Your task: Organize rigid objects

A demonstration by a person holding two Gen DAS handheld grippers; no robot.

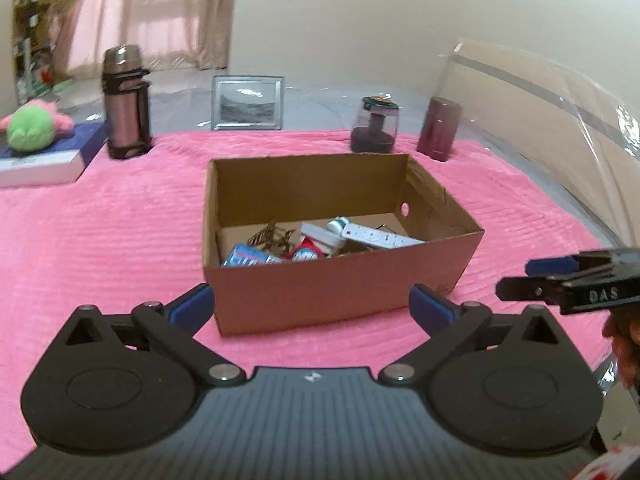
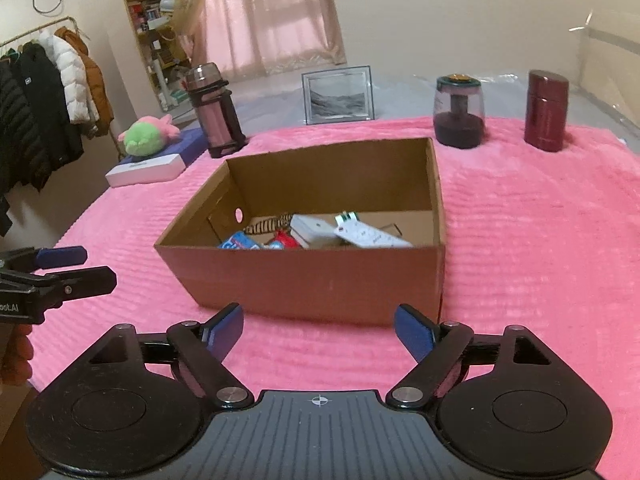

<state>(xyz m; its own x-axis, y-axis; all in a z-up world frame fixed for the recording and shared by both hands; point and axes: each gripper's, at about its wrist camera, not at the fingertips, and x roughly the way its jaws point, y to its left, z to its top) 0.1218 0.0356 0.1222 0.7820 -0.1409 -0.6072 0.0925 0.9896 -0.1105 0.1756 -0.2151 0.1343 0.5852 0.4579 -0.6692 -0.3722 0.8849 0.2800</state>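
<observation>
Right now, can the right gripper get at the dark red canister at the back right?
Probably yes: the right gripper is open and empty, and the dark red canister stands clear on the pink blanket, right of the cardboard box.

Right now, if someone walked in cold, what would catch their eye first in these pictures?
The open cardboard box in the middle of the bright pink blanket, with a white power strip and small packets jumbled inside. Behind it stands a row: thermos flask, picture frame, dark-based jar and maroon canister. Both grippers, left and right, hover before the box, jaws open and empty.
</observation>
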